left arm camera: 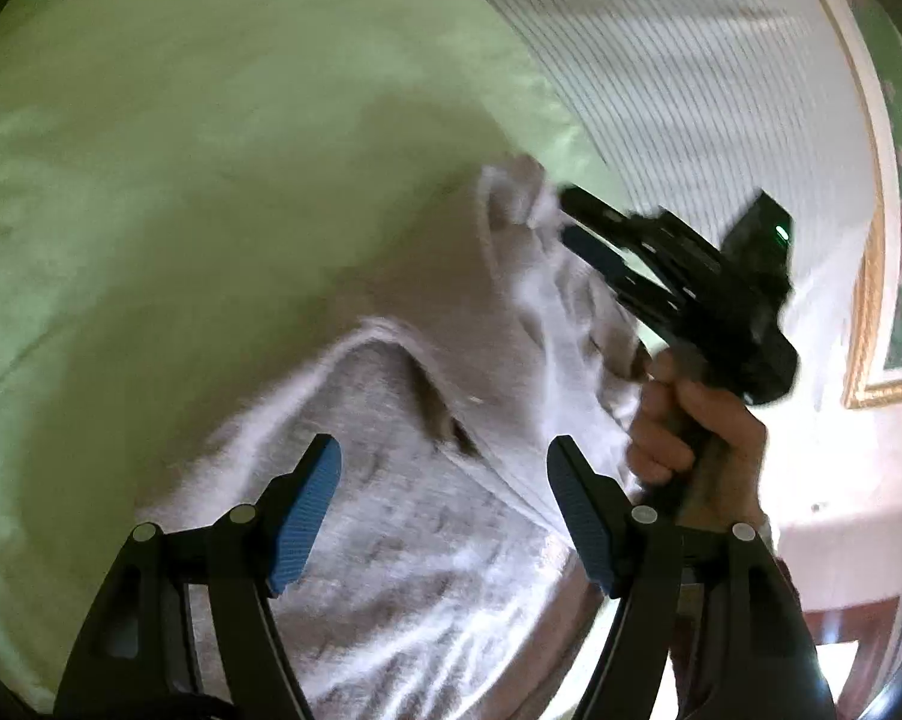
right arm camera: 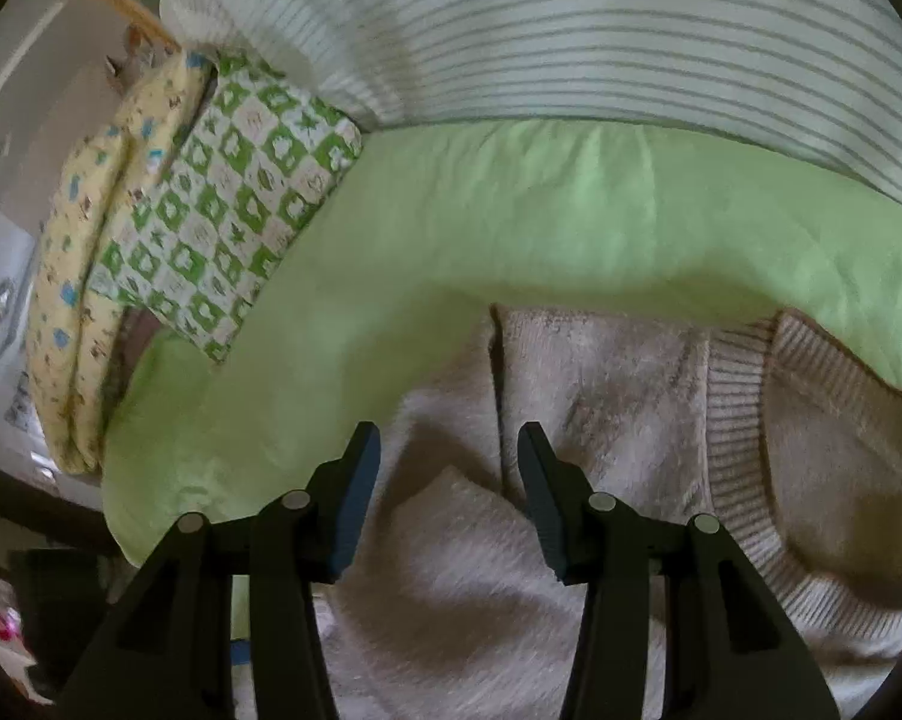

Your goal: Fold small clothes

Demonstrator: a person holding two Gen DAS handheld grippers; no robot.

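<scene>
The left gripper [left arm camera: 442, 510] is hanging with its jaws wide apart and nothing between them, hovering over the near part of the sweater [left arm camera: 403, 540], probably freed to pick a fresh edge. The sweater is lying spread on the green sheet [left arm camera: 181, 210], giving a flat base for folding. Further on, the right gripper [right arm camera: 449, 492] is standing half open above the knit, pads clear of it; from the left wrist it is blurred beside a raised sleeve [left arm camera: 523, 204], so whether it touches there I cannot tell. Beyond, a checked pillow [right arm camera: 229, 210] and striped blanket [right arm camera: 571, 30] are sitting aside, leaving room
</scene>
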